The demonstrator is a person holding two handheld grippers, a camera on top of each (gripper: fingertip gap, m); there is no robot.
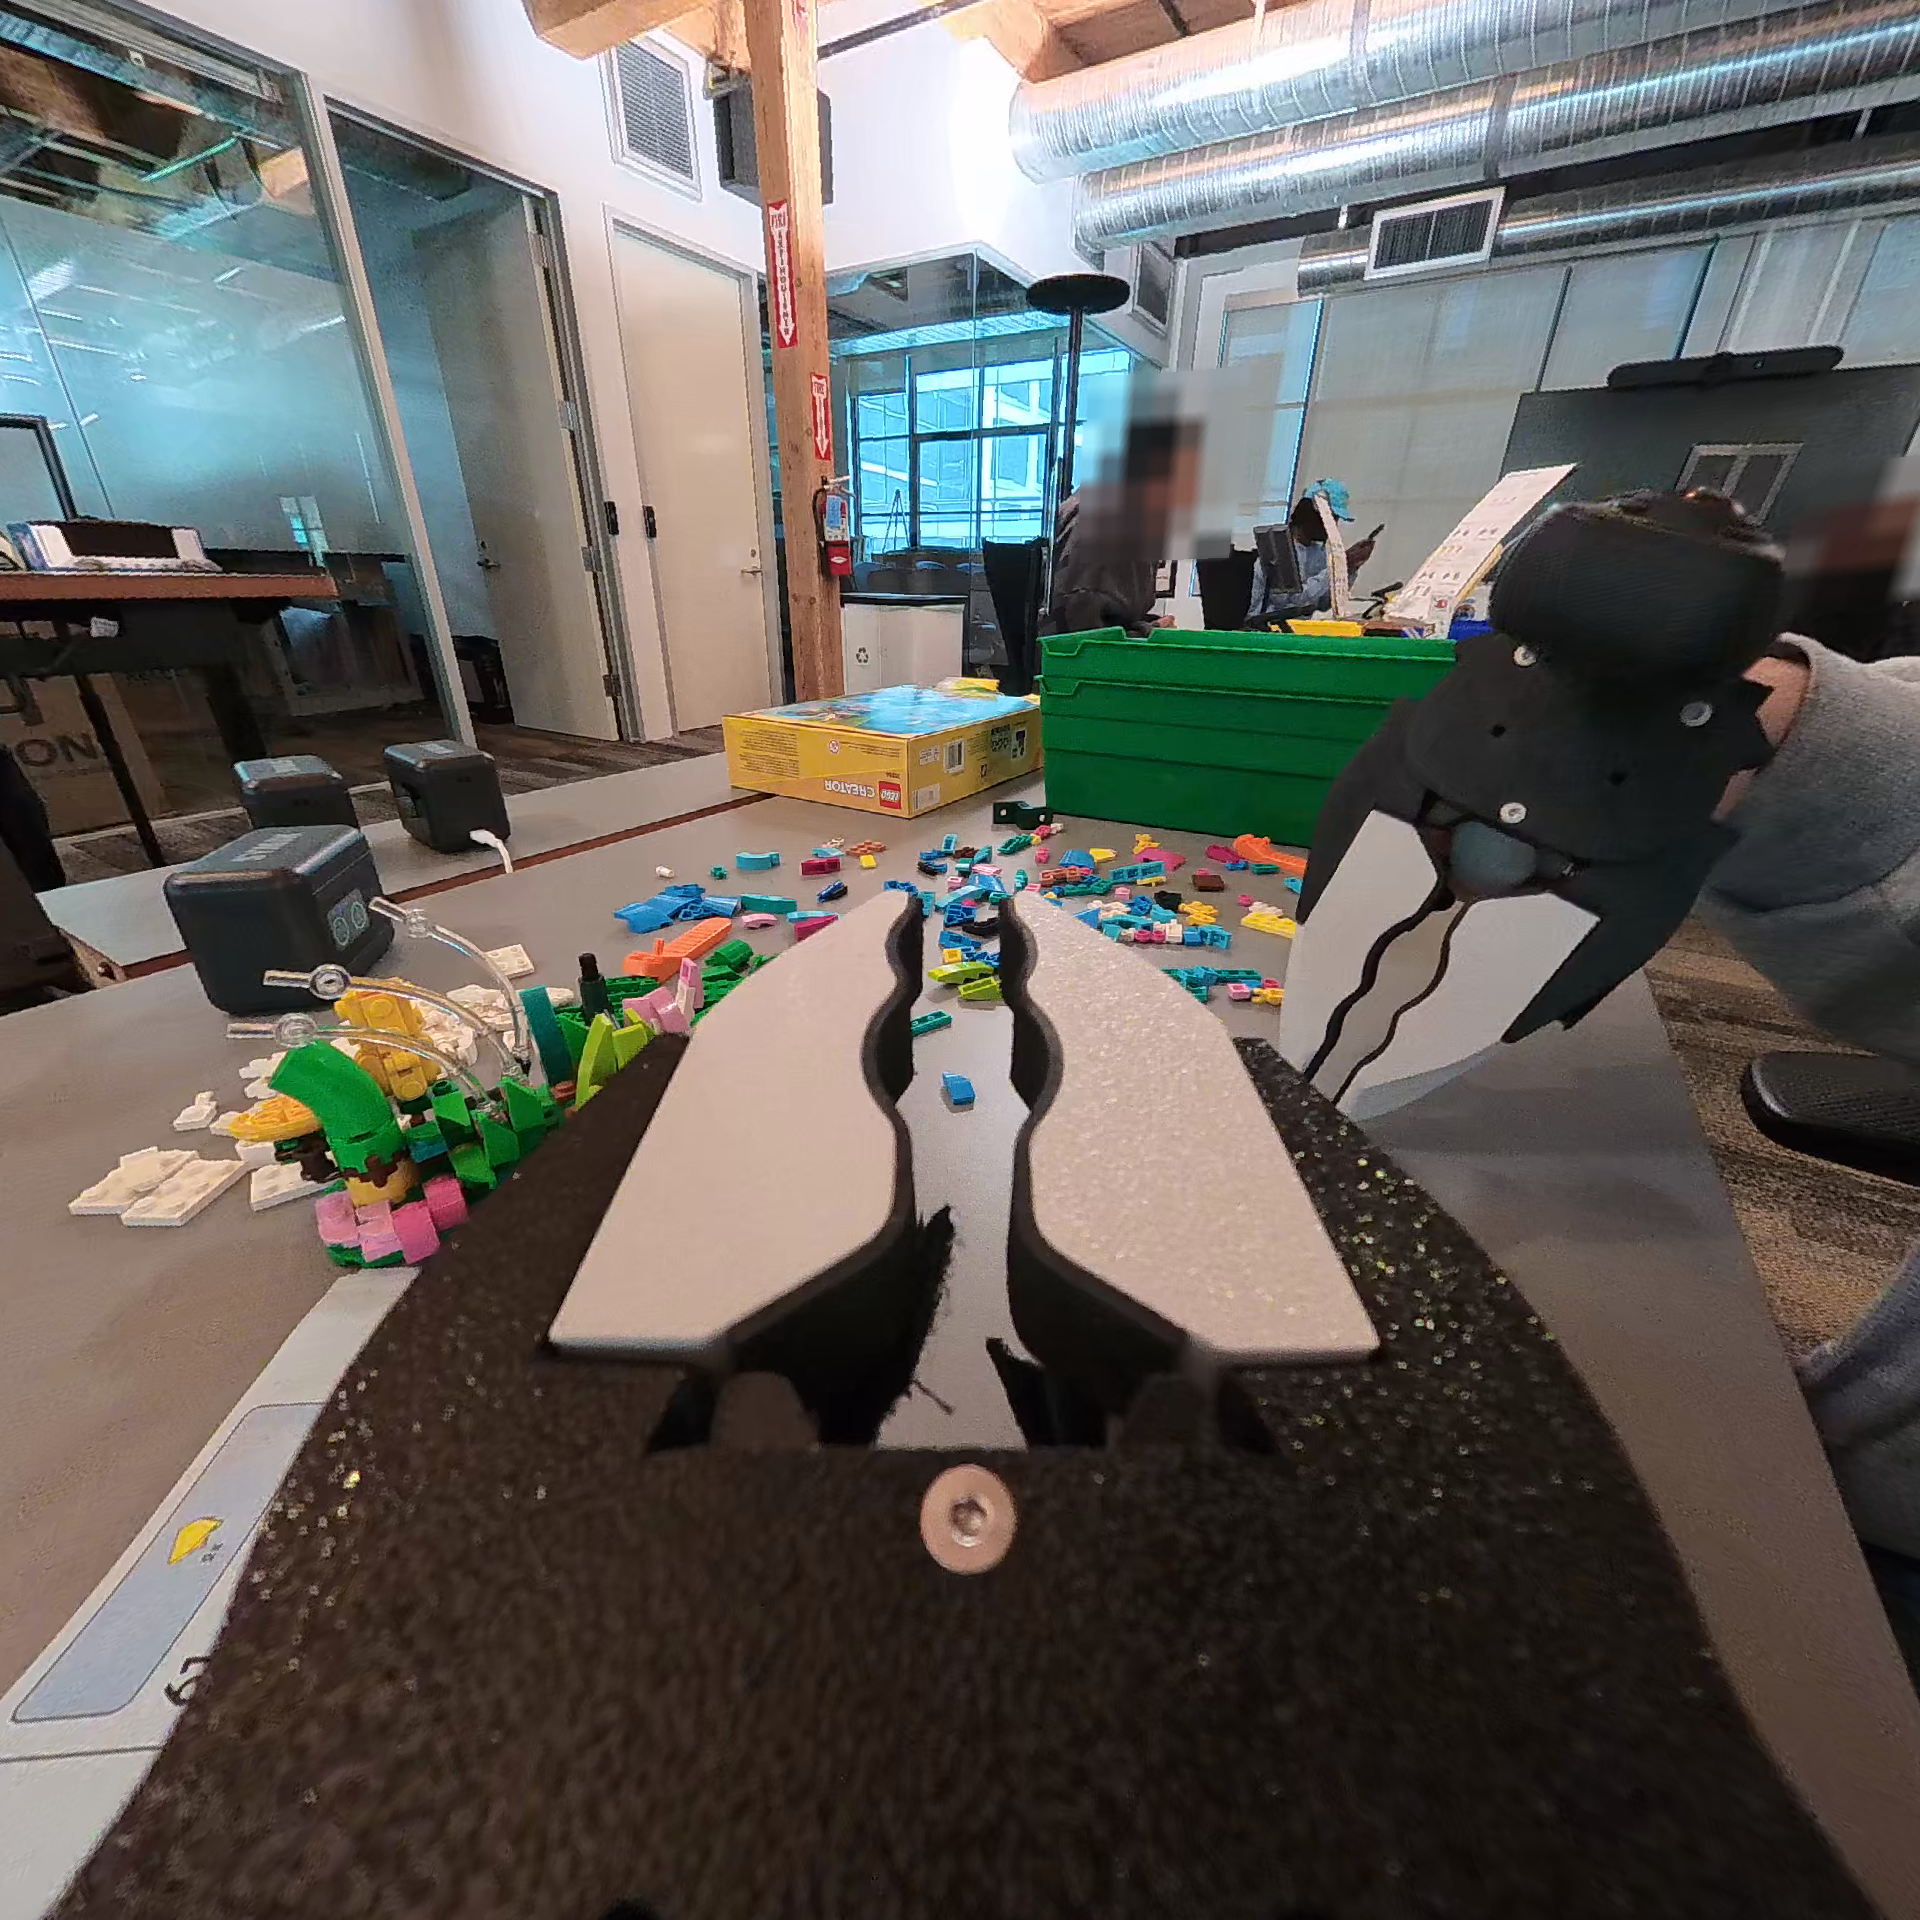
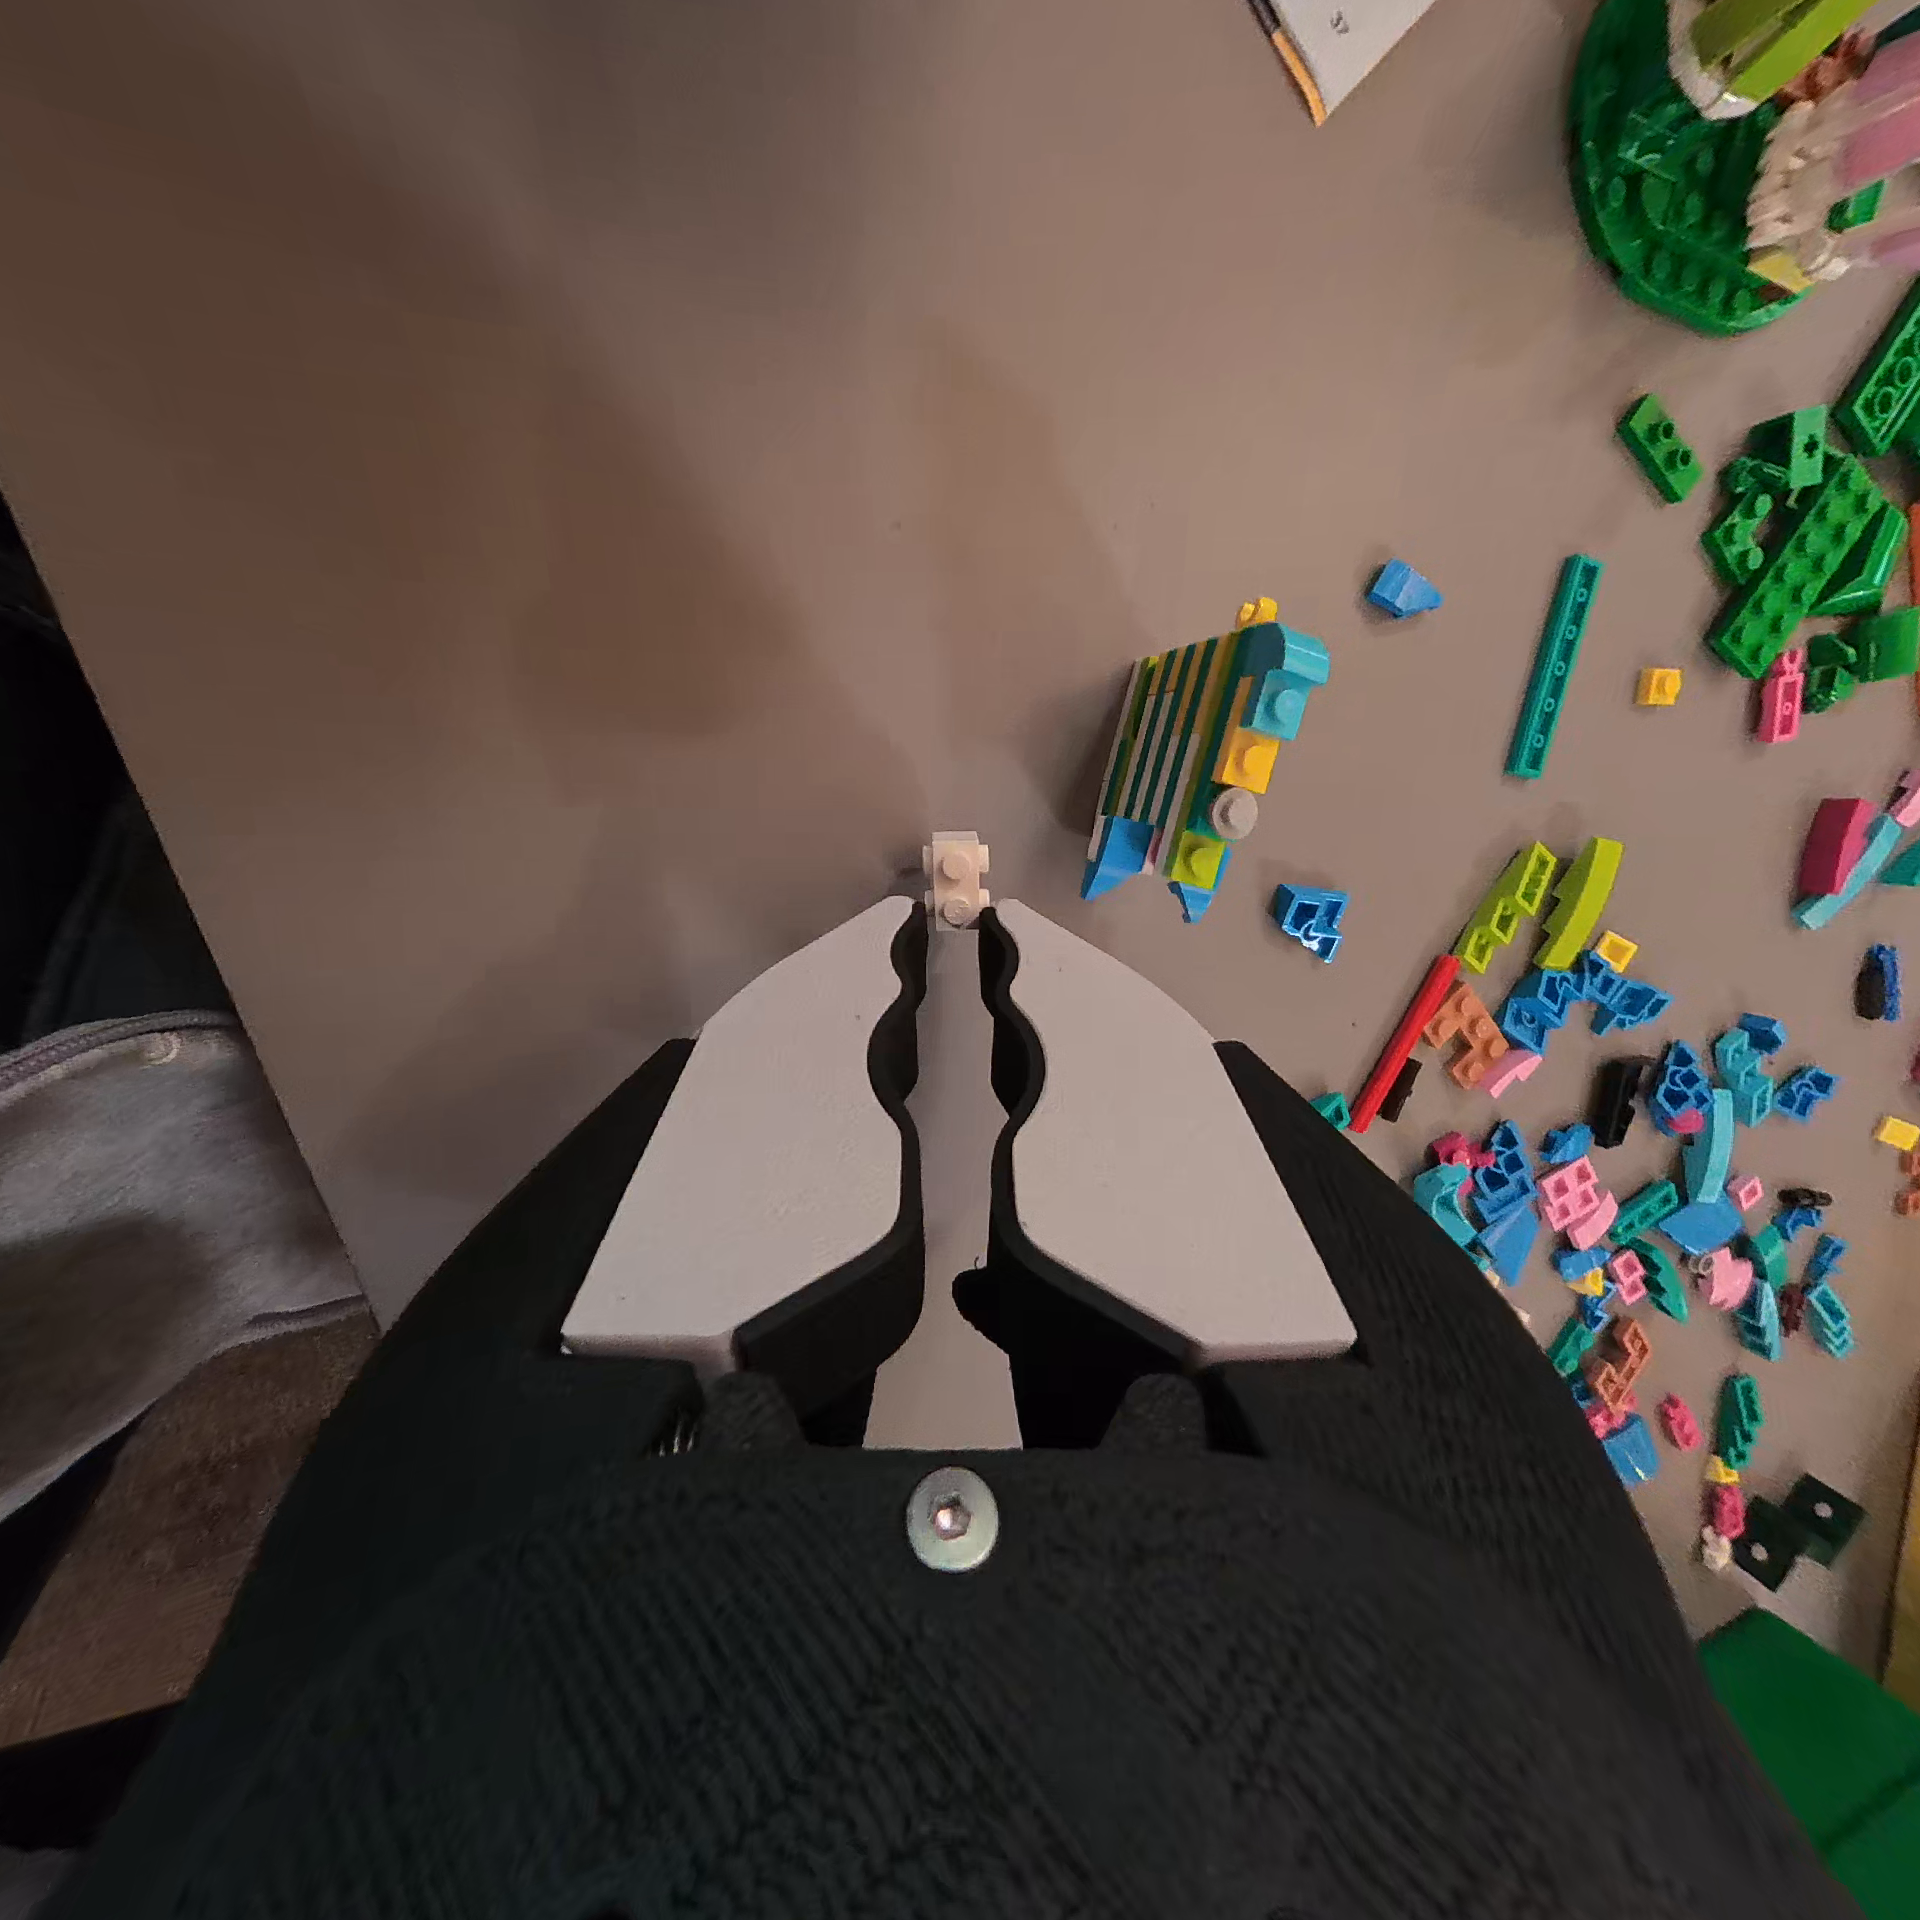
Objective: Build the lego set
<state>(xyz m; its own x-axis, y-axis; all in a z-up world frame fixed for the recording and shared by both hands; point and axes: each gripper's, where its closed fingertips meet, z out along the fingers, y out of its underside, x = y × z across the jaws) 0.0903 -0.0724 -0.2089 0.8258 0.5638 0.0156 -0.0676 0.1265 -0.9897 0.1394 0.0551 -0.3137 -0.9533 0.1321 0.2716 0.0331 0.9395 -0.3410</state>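
Right wrist view: right claw (image 2: 951, 914) points down at the grey surface (image 2: 520, 416), jaws nearly closed w/ a small white lego piece (image 2: 958, 878) pinched at the very tips; most of the piece sticks out past them. Can't tell if the piece touches the surface. Just to the right of it lies a small striped sub-build (image 2: 1205, 764) in green, white, teal, w/ blue, yellow & lime bricks along 1 edge; it's apart from the claw. Farther right, a loose scatter of mixed bricks (image 2: 1662, 1195) in blue, pink, teal, green. A round green base w/ a pink & lime build (image 2: 1704, 197) sits at the top right corner.

Left wrist view: left claw (image 1: 961, 925) hovers above the surface (image 1: 156, 1351), jaws a narrow gap apart, nothing between them; 1 small blue brick (image 1: 957, 1088) lies on the surface seen through the gap. Left of it stands a green, yellow & pink flower-type build (image 1: 384, 1122) w/ clear curved pieces, white plates (image 1: 166, 1184) beside it. Loose coloured bricks (image 1: 1091, 904) spread beyond the tips. Behind them, a yellow lego box (image 1: 883, 764) & stacked green bins (image 1: 1226, 727). Right claw (image 1: 1455, 997) shows at the right, tips downward, held by a grey-sleeved arm (image 1: 1829, 831).
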